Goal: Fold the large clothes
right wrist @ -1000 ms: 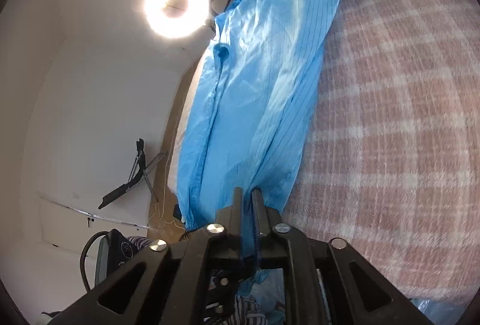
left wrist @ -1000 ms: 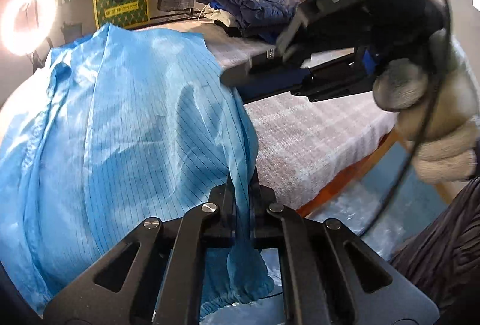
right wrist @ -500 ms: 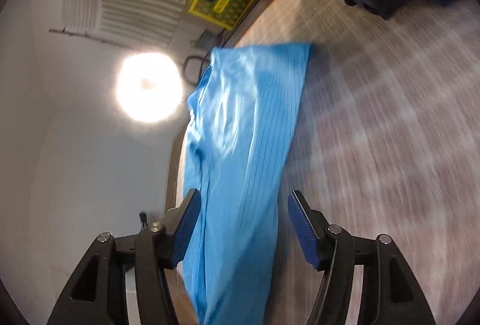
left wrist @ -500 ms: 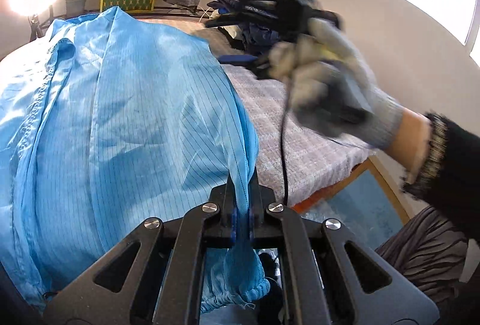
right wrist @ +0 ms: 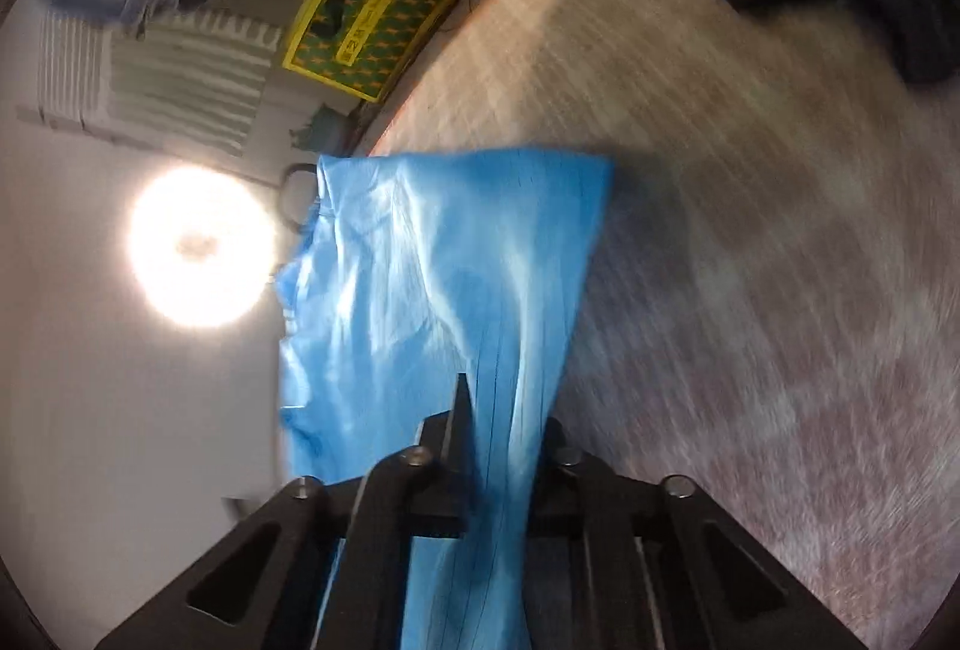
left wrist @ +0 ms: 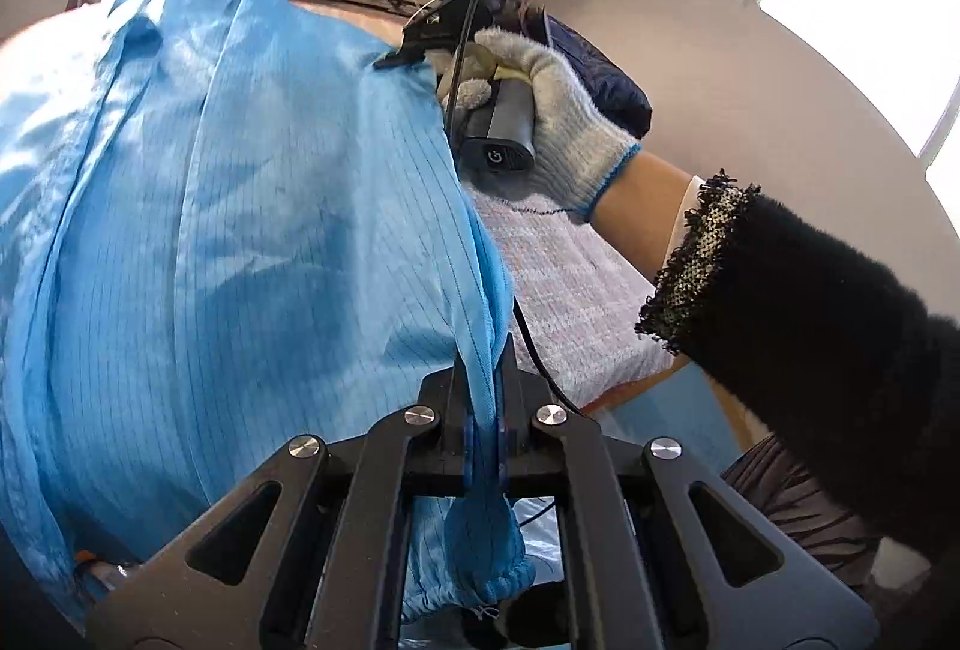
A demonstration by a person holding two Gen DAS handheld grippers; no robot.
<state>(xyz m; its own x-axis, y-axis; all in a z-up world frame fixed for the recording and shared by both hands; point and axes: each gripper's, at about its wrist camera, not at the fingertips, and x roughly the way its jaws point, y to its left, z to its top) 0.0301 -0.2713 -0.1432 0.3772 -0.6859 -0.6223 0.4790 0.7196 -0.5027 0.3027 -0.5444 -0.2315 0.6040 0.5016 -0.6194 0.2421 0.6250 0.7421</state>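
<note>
Left wrist view: left claw [left wrist: 480,410] is clamped narrow on the hem edge of the blue garment [left wrist: 240,242], cuffed end bunched and hanging just below the jaws. The rest of the garment spreads ahead and to the left of that claw, lying lengthwise along the bed [left wrist: 570,278]. Far ahead, the right claw [left wrist: 399,57] sits at the garment's far right-hand edge, driven by a gloved hand [left wrist: 540,110]; its tip touches or nearly touches the cloth.

Right wrist view: blurred, so it is likely in motion. Fabric runs between the right claw's fingers [right wrist: 461,410]. Jaws stand narrow, not fully together; cannot tell if they actually grip or are just straddling the edge.

Step in hand, judged: one end pinned by the left claw, right claw taking hold of the same long edge further up, setting up a lengthwise or end-to-end fold.

Next move calls for: confirmed pinch on the right claw, both claws holding one edge taut, then carrying it across together so the cloth doesn't slip; it looks thin and slick.

View differences: left wrist alone shows hand, sleeve, dark folded clothes [left wrist: 600,68] beyond the right claw. Right wrist alone shows the garment's far end squared off on the bed, and the jaw gap.
</note>
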